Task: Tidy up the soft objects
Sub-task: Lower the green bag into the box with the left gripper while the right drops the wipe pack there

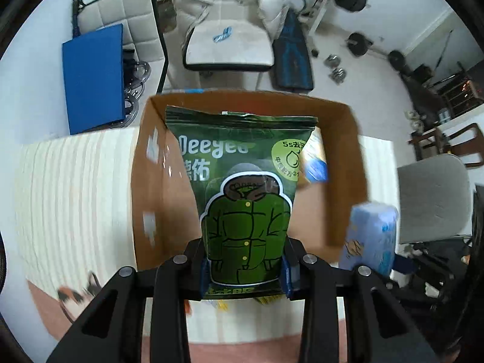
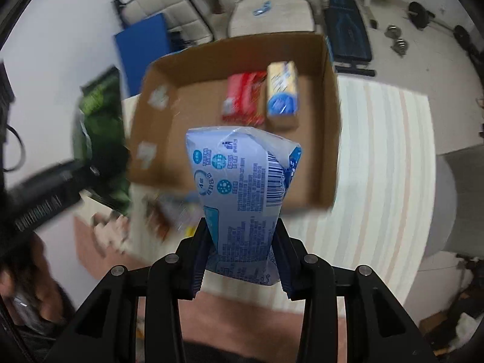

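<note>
My left gripper [image 1: 245, 269] is shut on a green pouch [image 1: 242, 187] printed with a puffer jacket, held above the open cardboard box [image 1: 348, 139]. My right gripper [image 2: 242, 260] is shut on a light blue soft pack [image 2: 242, 181], held above the box's [image 2: 187, 103] near edge. The blue pack also shows blurred in the left wrist view [image 1: 372, 236], and the green pouch in the right wrist view [image 2: 99, 106]. Inside the box lie a red pack [image 2: 242, 96] and a yellow pack with a blue label [image 2: 281, 93].
The box stands on a striped cloth-covered table [image 2: 378, 166]. Some small blurred packets [image 2: 160, 211] lie near the box's front. Beyond are padded chairs [image 1: 224, 39], a blue board [image 1: 93, 78], a weight bench [image 1: 292, 57] and dumbbells [image 1: 335, 69]. A grey chair [image 1: 432, 196] is at right.
</note>
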### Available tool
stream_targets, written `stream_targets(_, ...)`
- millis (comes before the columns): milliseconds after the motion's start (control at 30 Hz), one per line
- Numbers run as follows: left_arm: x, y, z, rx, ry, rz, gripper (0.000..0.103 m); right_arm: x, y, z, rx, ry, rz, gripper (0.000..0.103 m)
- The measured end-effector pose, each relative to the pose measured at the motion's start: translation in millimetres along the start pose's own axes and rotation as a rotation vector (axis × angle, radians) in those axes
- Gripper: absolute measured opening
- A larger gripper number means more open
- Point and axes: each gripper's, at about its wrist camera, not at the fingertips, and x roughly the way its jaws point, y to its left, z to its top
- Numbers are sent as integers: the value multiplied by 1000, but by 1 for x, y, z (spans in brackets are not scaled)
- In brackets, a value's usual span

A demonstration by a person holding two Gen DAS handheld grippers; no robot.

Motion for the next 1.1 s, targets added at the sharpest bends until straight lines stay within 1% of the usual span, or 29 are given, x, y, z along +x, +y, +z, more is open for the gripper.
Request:
stream_targets(67,25,6,33,6,43,27,32,24,-3,26,11,46,-57,42)
stream_targets(100,38,9,44,8,61,38,32,34,9,30,10,72,-79,42)
stream_targets(167,68,16,67,4,116,50,32,70,7,41,14,120,-114,42)
stream_targets(267,108,22,83,0,189,55,32,110,5,54,23,190,-138,42)
stream_targets(300,122,25,88,-7,212,55,32,117,6,57,26,205,-146,42)
stream_targets(367,137,28,98,-17,247,53,32,134,2,60,37,229,-157,42)
stream_targets(500,160,22,101,-16,297,50,32,156,0,64,44,268,-162,42)
stream_targets(633,181,18,100,3,347,61,32,168,1,63,31,300,-181,42)
stream_targets(733,184,13,100,7,362,68,34,176,-1,65,28,311,-206,43)
stream_targets(800,186,13,101,-7,374,69,35,178,-3,66,34,322,-207,48)
stream_targets(867,179,13,102,-27,371,52,36,177,-2,67,38,326,-201,59)
stream_targets(900,176,15,104,-35,365,47,38,173,-2,66,42,318,-188,61)
stream_targets(967,159,16,105,-43,333,26,45,162,2,67,38,301,-175,70)
stream_targets(1000,151,16,106,-42,318,24,45,157,3,76,36,290,-171,72)
stream_targets(1033,140,16,106,-39,297,26,47,150,5,77,35,273,-173,77)
stream_targets(1067,130,15,105,-34,279,23,56,141,7,78,30,253,-178,82)
stream_targets(1100,121,14,104,-28,260,24,75,134,10,78,23,237,-180,83)
